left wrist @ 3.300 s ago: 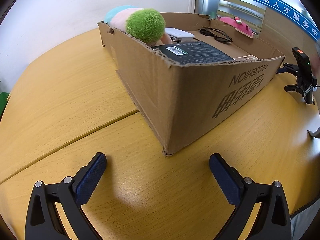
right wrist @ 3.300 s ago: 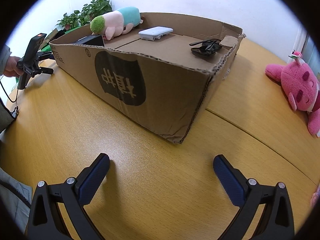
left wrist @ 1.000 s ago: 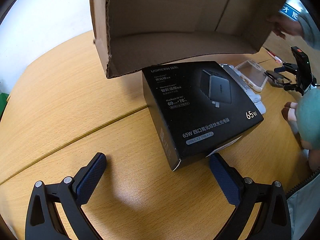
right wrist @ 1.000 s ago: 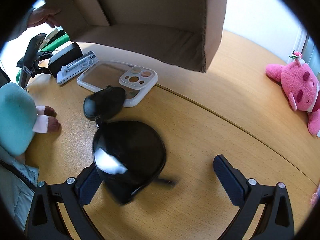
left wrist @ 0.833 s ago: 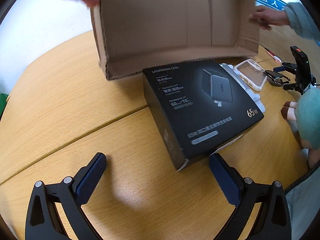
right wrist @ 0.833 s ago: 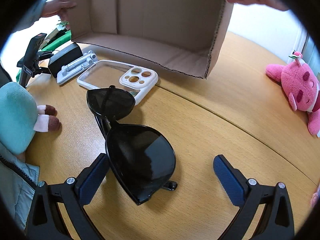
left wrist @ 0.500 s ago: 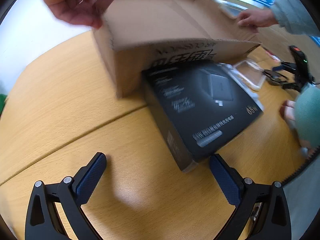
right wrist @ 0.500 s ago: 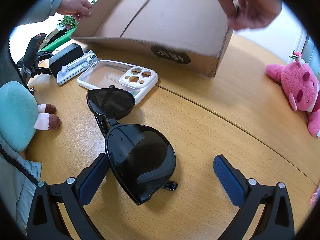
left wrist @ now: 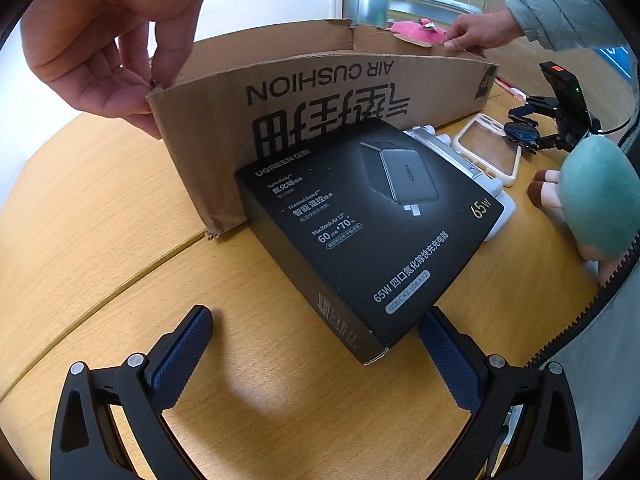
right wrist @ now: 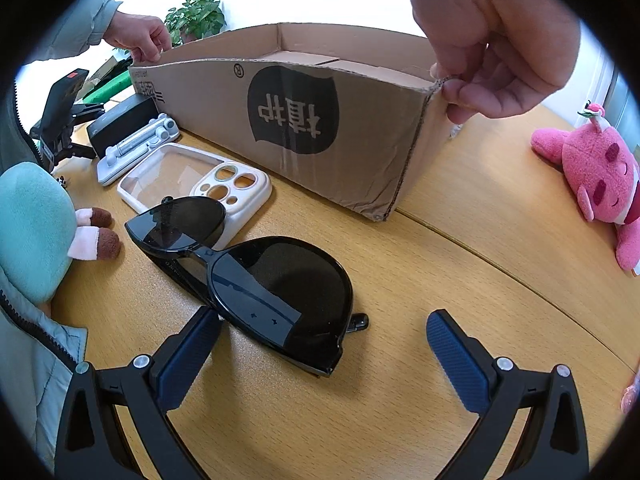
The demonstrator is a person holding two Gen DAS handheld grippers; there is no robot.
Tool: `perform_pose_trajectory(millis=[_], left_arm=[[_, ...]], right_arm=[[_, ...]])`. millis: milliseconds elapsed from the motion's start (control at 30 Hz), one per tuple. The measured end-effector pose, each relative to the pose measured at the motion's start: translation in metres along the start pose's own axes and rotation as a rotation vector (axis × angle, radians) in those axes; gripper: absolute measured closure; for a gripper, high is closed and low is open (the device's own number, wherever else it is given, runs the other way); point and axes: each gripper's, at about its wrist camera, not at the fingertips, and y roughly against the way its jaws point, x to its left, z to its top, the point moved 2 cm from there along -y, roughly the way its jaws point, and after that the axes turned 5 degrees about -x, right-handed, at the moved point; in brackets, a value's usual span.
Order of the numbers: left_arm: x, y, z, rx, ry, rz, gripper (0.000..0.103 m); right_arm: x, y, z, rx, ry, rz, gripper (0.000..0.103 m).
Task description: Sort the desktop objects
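Note:
A cardboard box (left wrist: 320,92) stands upright on the wooden table, held at two corners by a person's hands (left wrist: 112,36); it also shows in the right wrist view (right wrist: 292,116). A black charger box (left wrist: 360,224) lies in front of it, its near corner between my open left gripper's (left wrist: 316,340) fingers. Black sunglasses (right wrist: 256,276) lie just ahead of my open right gripper (right wrist: 324,344), their near lens over its left finger. A white phone case (right wrist: 192,184), a white folding stand (right wrist: 136,148) and a teal plush toy (right wrist: 32,224) lie to the left.
A pink plush toy (right wrist: 592,176) lies at the right on the table. A phone on a small tripod (right wrist: 60,116) stands at the far left, with a green plant (right wrist: 196,16) behind. A person's jacket (left wrist: 600,360) is at the table edge.
The box was lifted and tipped, spilling the charger box, sunglasses, phone case, stand and teal plush onto the table. It now stands upright and empty behind them. Both grippers stayed still.

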Motion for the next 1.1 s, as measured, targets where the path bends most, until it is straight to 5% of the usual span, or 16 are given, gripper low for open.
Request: perform_pose_trajectory(millis=[1100], left_arm=[[-0.0010,-0.0028,0.0032,0.000,-0.002,0.002,0.000]], right_arm=[[0.0025,-0.0026,0.0020,-0.001,-0.022,-0.021,0.000]])
